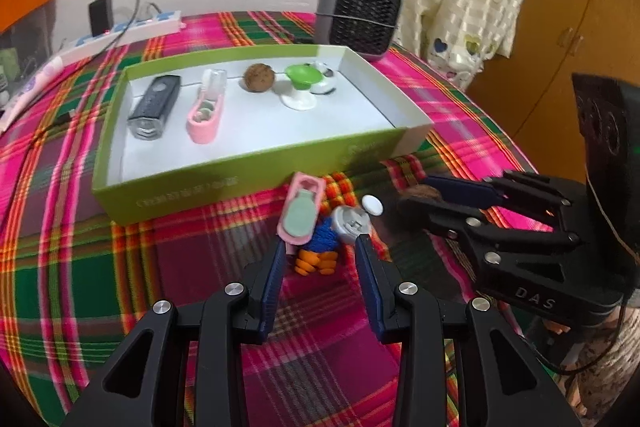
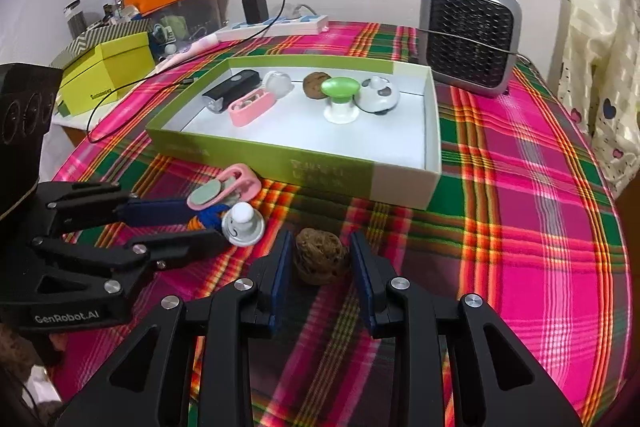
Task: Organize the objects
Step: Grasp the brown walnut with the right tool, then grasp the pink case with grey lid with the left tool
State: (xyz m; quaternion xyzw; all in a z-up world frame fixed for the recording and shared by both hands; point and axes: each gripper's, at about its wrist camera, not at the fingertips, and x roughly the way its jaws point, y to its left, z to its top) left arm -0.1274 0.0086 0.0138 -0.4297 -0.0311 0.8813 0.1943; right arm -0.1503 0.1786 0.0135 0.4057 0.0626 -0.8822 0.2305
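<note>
Nearest the lens, the right gripper point(image 2: 320, 259) has its blue pads closed against a brown wrinkled walnut-like ball point(image 2: 320, 261) on the plaid cloth, just short of the green-sided white-lined cardboard tray point(image 2: 400, 183). That pickup appears secured; lifting it into the tray comes next. The left gripper point(image 1: 320, 247) straddles a small blue-and-orange knitted toy point(image 1: 320, 245), but contact is unclear and the pink case point(image 1: 302, 211) partly hides it.

The right gripper point(image 1: 412, 199) carries the white letters "DAS" on its black body, seen off to the left gripper's right. The left gripper point(image 2: 212, 223) bears "GenRobot.AI" on its body. Print on the green box point(image 1: 240, 183) ahead of both grippers is too blurred to read.
</note>
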